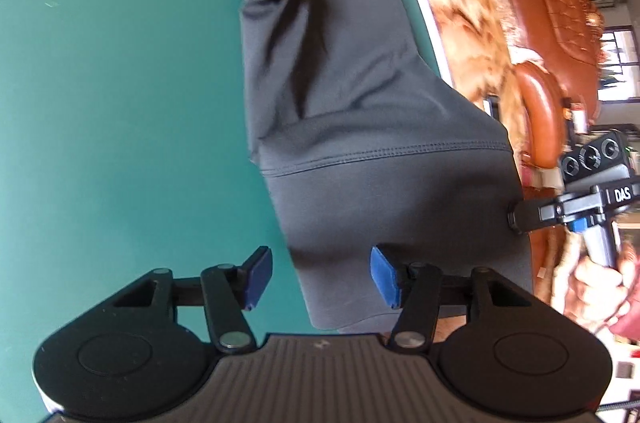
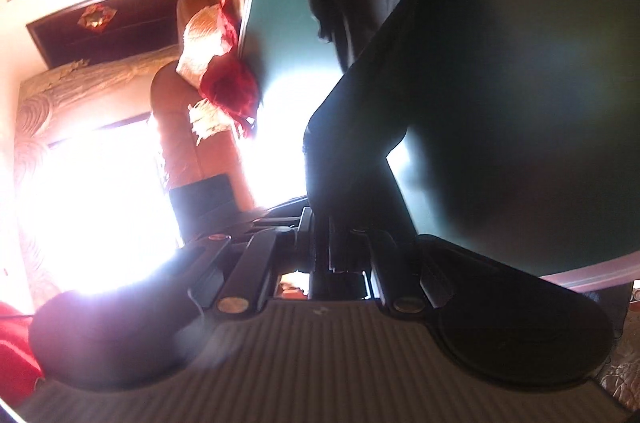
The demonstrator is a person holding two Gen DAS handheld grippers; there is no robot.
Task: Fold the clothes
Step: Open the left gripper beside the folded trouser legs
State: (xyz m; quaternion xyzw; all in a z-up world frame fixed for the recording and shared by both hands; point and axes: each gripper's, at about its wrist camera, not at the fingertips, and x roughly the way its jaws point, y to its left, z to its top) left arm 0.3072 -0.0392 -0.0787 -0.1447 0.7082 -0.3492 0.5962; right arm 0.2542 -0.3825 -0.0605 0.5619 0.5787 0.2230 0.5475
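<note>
- The left gripper (image 1: 318,275) stands released, its blue pads (image 1: 385,277) apart; the near edge of the dark garment (image 1: 360,127) lies between them, but the pads do not press on it.
- The right gripper (image 2: 326,243) is clenched on a fold of the garment (image 2: 360,143), the cloth rising out of its closed jaws. In the left view it (image 1: 520,217) bites the garment's right edge, with a hand (image 1: 596,283) on its handle.
- The garment stretches from near to far across the green table (image 1: 120,83), along its right side; a stitched hem crosses it near the grippers.
- Progress, as I judge it: the piece looks partly doubled over but not yet a neat packet, so further folds and smoothing remain.
- The left view alone shows the garment's lie, the hem and an orange sofa (image 1: 560,23) beyond the table.
- The right view alone shows the pinch up close; glare from a window (image 2: 100,203) washes out much else.
</note>
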